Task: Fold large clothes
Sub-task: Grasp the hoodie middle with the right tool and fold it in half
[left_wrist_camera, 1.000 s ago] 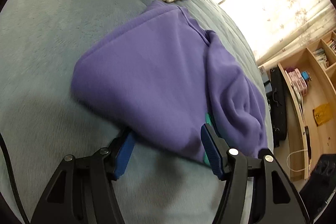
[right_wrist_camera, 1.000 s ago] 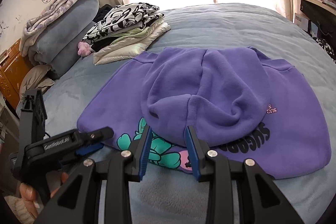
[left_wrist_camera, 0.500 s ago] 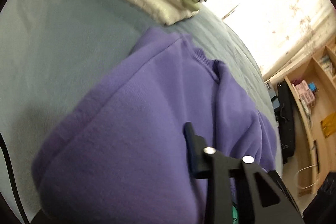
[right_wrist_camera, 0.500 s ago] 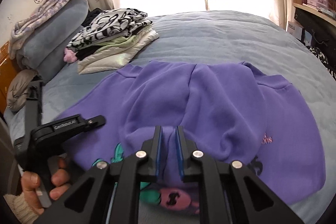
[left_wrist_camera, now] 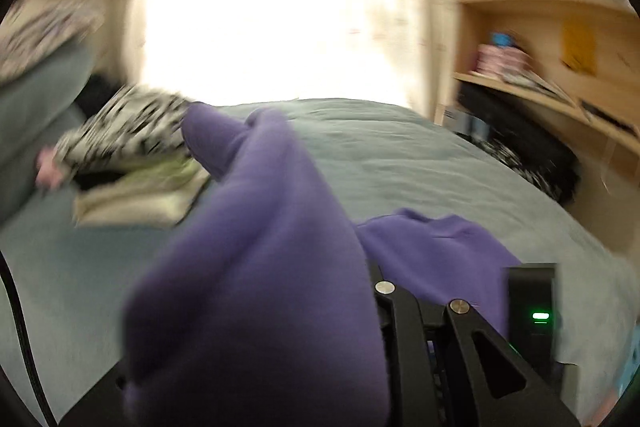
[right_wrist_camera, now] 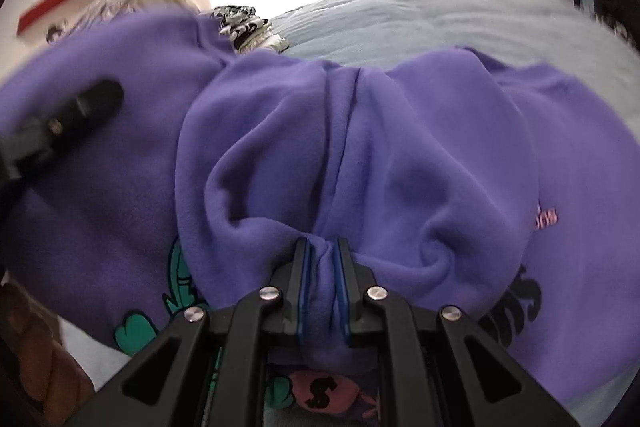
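Observation:
A purple sweatshirt [right_wrist_camera: 400, 147] with a green and pink print lies on a grey-blue bed [right_wrist_camera: 420, 11]. My right gripper [right_wrist_camera: 322, 255] is shut on a bunched fold of its fabric near the front edge. In the left wrist view, which is blurred, my left gripper [left_wrist_camera: 340, 291] holds a raised flap of the sweatshirt [left_wrist_camera: 260, 247]. Its jaws are closing with the cloth between them, and the cloth hides the left finger. The left gripper's black body [right_wrist_camera: 80, 107] shows against the lifted cloth in the right wrist view.
A stack of folded clothes [left_wrist_camera: 132, 155] sits at the bed's far left, with pillows behind it. Wooden shelves [left_wrist_camera: 560, 27] and dark bags stand past the bed's right side. A bright curtained window is behind. A person's hand [right_wrist_camera: 36, 347] shows low left.
My left gripper closed on the sweatshirt's near edge, rolled and lifted it off the bed. My right gripper shut on a fold and sank closer to the cloth.

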### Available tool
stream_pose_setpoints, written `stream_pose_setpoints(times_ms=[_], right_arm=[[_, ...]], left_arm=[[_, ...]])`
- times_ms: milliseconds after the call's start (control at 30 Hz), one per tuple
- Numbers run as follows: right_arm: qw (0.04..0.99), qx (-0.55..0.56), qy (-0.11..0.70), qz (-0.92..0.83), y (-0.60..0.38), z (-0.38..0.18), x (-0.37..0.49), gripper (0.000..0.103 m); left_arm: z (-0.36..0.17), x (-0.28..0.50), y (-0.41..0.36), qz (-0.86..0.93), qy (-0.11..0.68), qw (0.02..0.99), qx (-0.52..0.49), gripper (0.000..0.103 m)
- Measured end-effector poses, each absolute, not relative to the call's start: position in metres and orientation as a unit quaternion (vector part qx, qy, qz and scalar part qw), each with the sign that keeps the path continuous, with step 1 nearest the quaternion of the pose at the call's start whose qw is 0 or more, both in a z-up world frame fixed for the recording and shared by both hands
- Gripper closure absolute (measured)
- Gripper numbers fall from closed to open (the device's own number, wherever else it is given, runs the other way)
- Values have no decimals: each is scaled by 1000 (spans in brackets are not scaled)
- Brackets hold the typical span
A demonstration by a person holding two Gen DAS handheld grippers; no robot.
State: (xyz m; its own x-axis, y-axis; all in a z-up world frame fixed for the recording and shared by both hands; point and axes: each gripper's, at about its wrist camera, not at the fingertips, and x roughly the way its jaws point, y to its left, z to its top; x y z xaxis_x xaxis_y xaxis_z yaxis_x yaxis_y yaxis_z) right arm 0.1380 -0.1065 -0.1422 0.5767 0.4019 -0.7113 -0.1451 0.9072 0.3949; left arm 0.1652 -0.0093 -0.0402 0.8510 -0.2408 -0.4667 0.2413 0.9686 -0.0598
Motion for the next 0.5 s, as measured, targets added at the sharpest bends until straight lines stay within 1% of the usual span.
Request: stream_pose_setpoints(times_ms=[67,267,367,500], right_arm=[[865,184,435,166,-120,-145,136,91],[824,267,457,204,-167,-142,123,91],[823,270,462,192,-199,-132,110,91],[858,258,432,103,-269,-114,82,91]], left_arm=[[-34,163,-34,-150,237,959,29,88],[-24,162,-91,-191,237,951,62,88],[-29,161,-120,-207,248,944,72,88],[-40,160,-168,-225,271,930,103,88]])
